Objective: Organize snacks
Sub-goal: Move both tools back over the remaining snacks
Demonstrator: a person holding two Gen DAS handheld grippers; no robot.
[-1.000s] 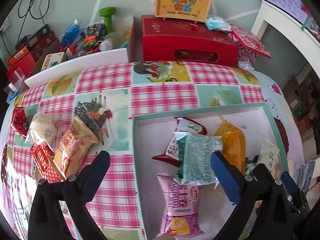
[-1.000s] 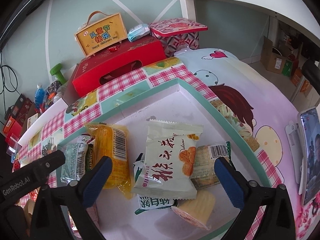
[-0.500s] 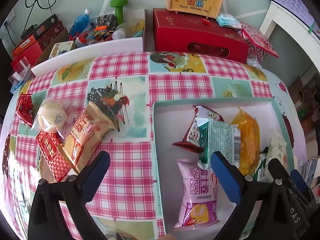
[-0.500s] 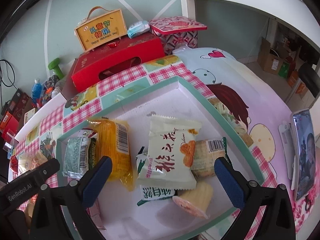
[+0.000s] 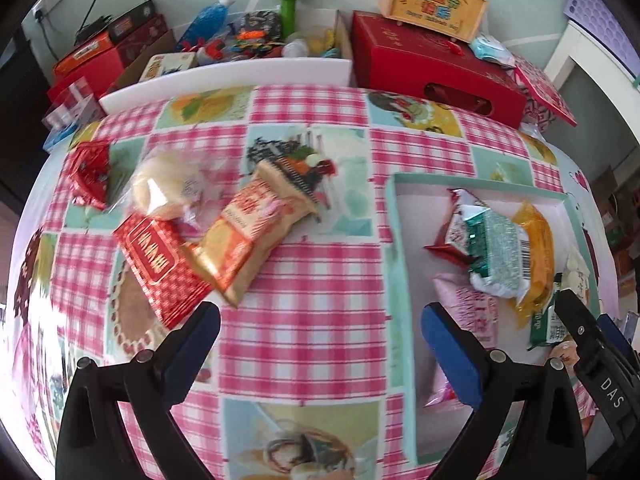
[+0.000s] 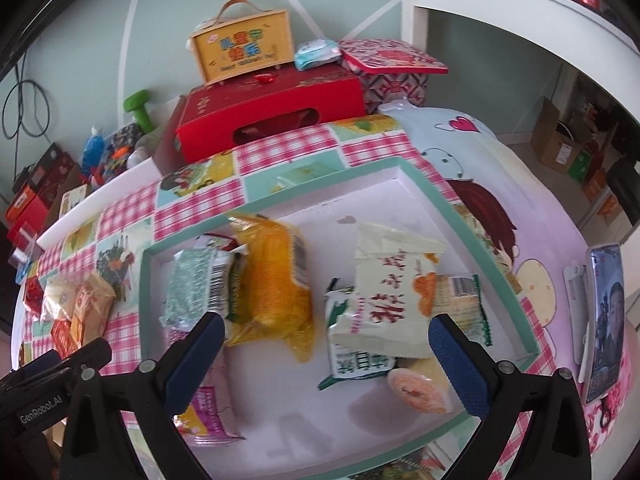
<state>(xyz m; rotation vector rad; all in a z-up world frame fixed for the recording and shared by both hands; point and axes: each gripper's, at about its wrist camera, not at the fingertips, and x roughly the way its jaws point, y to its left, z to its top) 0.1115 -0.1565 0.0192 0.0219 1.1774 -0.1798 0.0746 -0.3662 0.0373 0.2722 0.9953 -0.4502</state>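
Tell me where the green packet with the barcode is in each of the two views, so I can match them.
Left wrist view: the green packet lies at the right, inside the tray, on a red-and-white packet.
Right wrist view: the green packet lies left of centre, near the tray's left wall, above the left fingertip.
Shared landmark: the yellow packet next to it.

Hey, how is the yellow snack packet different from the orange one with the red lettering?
The yellow packet lies inside the teal-rimmed tray; the orange packet lies outside it on the checked tablecloth. The yellow packet is see-through and plain with a barcode; the orange packet is opaque and printed. The yellow packet sits beside a green packet; the orange packet overlaps a red packet. Both are sealed, lying flat, and neither is gripped.
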